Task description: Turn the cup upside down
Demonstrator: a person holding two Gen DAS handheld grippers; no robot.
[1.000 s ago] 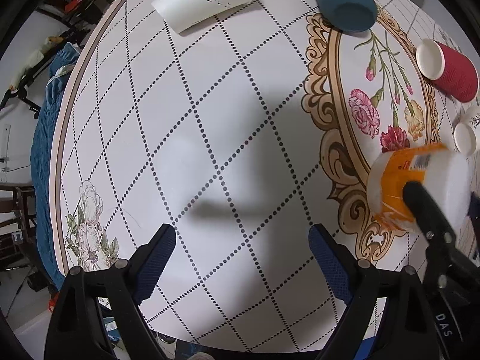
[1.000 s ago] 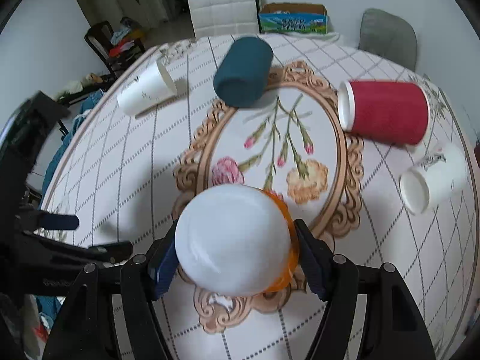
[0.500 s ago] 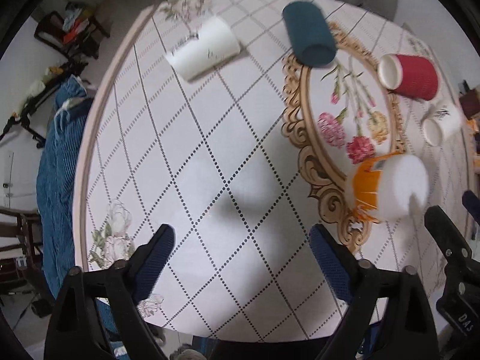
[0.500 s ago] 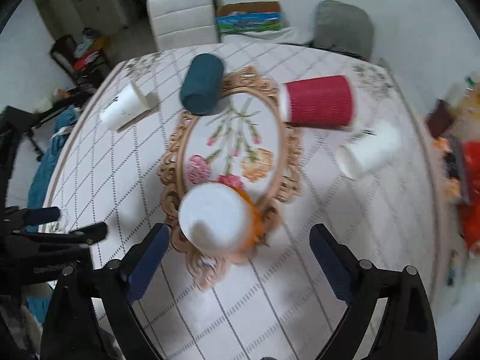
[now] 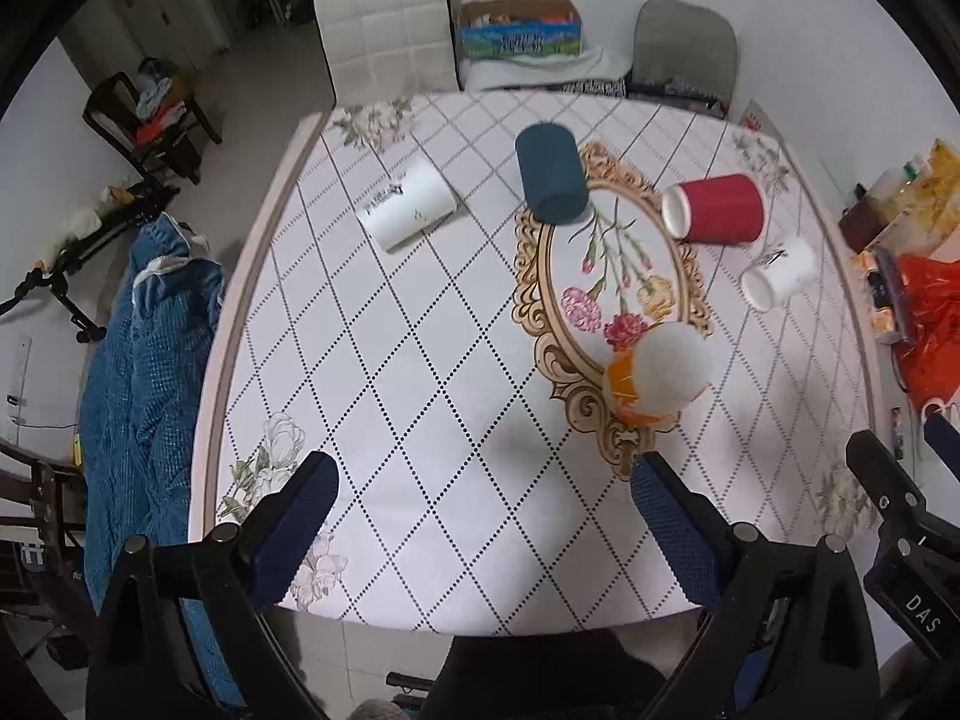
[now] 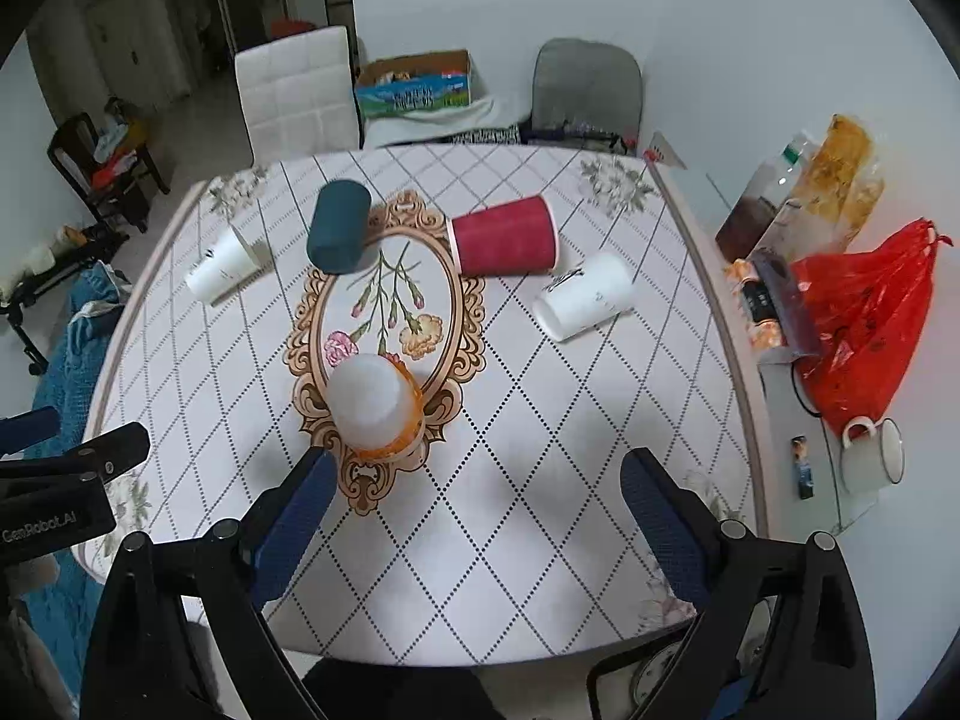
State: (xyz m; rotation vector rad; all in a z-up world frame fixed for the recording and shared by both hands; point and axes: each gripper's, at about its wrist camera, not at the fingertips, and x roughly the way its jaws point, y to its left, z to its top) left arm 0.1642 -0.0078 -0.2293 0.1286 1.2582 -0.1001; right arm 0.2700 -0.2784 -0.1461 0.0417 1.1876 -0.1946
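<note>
An orange and white cup (image 5: 657,375) stands upside down, base up, at the near end of the floral oval on the table; it also shows in the right wrist view (image 6: 375,405). My left gripper (image 5: 480,522) is open and empty, high above the table's near edge, left of the cup. My right gripper (image 6: 477,510) is open and empty, raised near the front edge, right of the cup and apart from it.
Lying on their sides are a dark teal cup (image 6: 339,234), a red cup (image 6: 504,237), a white cup at left (image 6: 219,267) and a white cup at right (image 6: 585,297). A red bag (image 6: 864,312), bottles and a mug (image 6: 870,456) crowd the right side. Chairs stand behind the table.
My right gripper opened and let go of the orange and white cup, which now stands base up. Both grippers pulled back and up from the table.
</note>
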